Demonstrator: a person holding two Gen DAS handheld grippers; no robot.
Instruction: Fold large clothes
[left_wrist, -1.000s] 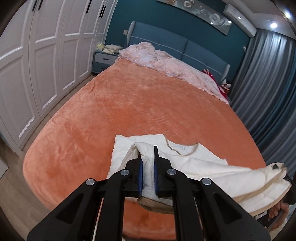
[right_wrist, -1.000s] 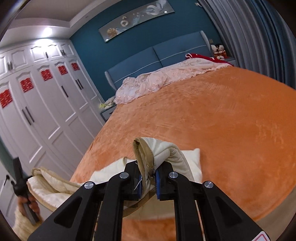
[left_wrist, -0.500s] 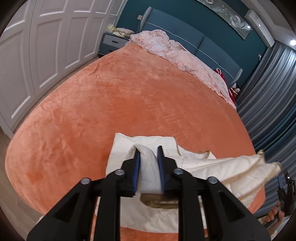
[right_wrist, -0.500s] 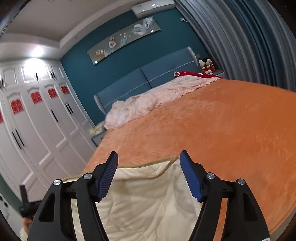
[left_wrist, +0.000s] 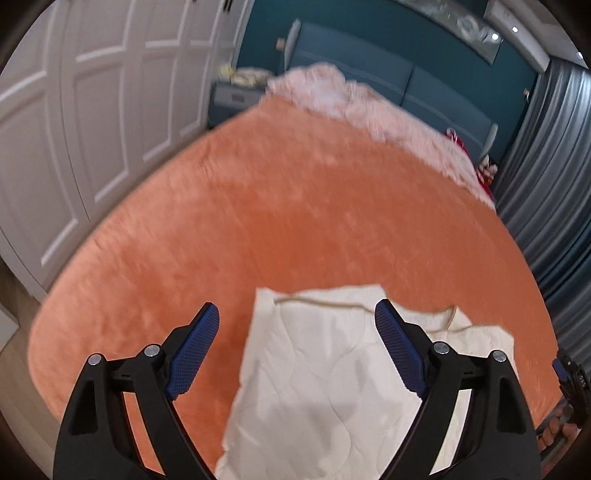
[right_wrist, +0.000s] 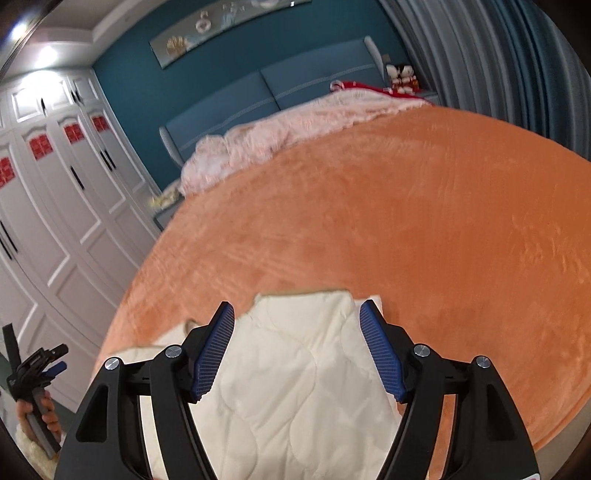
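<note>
A cream quilted garment (left_wrist: 325, 376) lies folded flat near the front edge of the orange bed (left_wrist: 314, 221). It also shows in the right wrist view (right_wrist: 299, 391). My left gripper (left_wrist: 297, 332) is open and empty, held above the garment's left part. My right gripper (right_wrist: 297, 328) is open and empty, held above the garment's top fold. The left gripper also shows at the left edge of the right wrist view (right_wrist: 37, 365), held in a hand. The right gripper shows at the right edge of the left wrist view (left_wrist: 570, 380).
A pink crumpled blanket (left_wrist: 369, 110) lies along the blue headboard (right_wrist: 280, 96). White wardrobe doors (left_wrist: 74, 110) stand to the left of the bed, grey curtains (right_wrist: 498, 55) to the right. A nightstand (left_wrist: 236, 96) stands by the headboard.
Both grippers let go of the cream garment and opened wide, the right first, then the left. The lifted fold has dropped flat onto the garment on the bed.
</note>
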